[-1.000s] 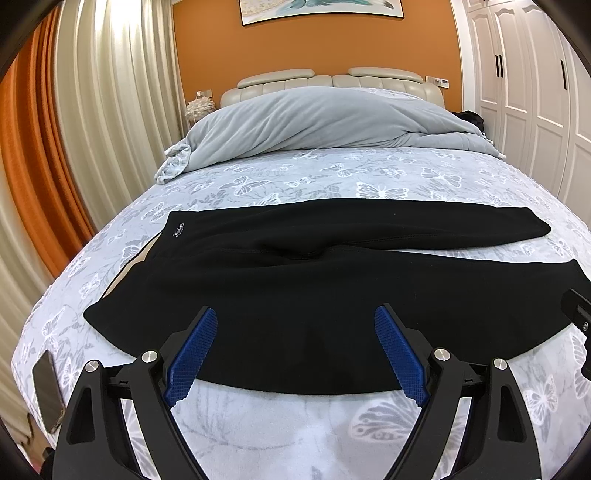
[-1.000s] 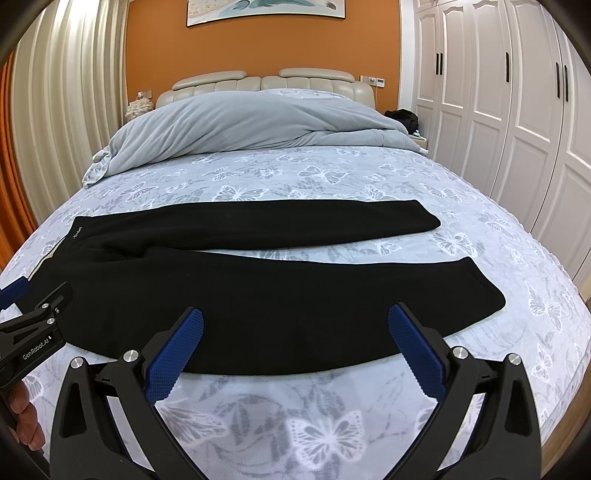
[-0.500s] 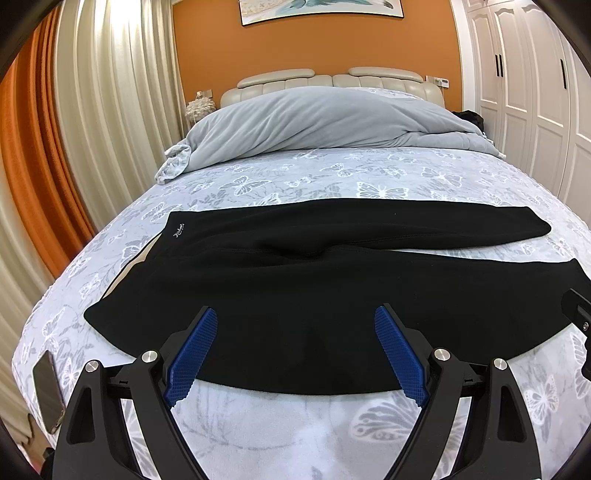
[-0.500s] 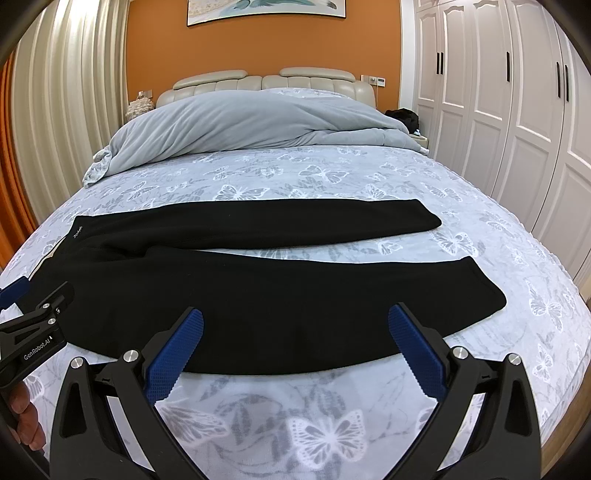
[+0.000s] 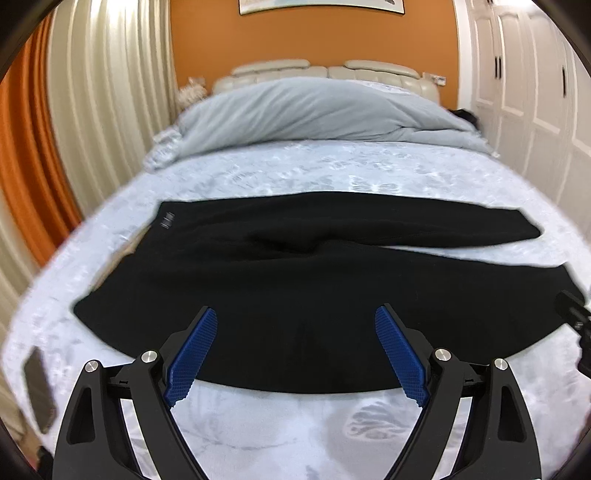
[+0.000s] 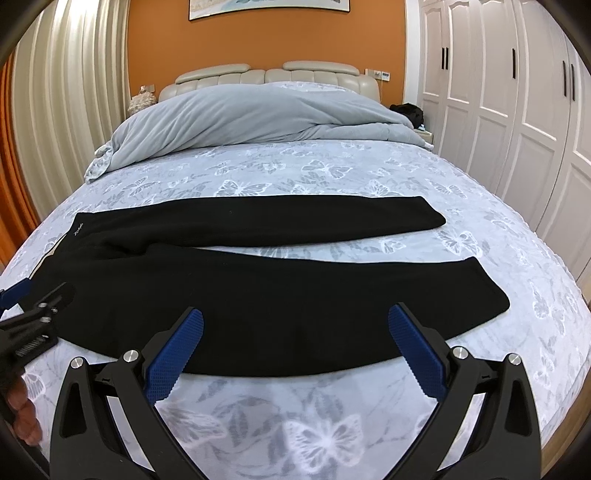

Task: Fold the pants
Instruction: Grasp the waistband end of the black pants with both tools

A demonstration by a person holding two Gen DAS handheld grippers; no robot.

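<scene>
Pants point(image 6: 258, 280) flat on bed point(image 6: 369, 177), beyond spread fingers point(image 6: 173, 350)

Orange wall point(image 6: 266, 33), cream curtains point(image 6: 70, 110), white wardrobes point(image 6: 498, 110), padded headboard point(image 6: 269, 75).

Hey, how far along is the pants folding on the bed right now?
Done: the black pants lie spread flat on the butterfly bedspread, legs apart, no fold made. In hand: nothing; the left gripper and right gripper are both open, poised at the near edge of the near leg. Left: grasp that edge, fold it over the far leg, then fold lengthwise.
</scene>
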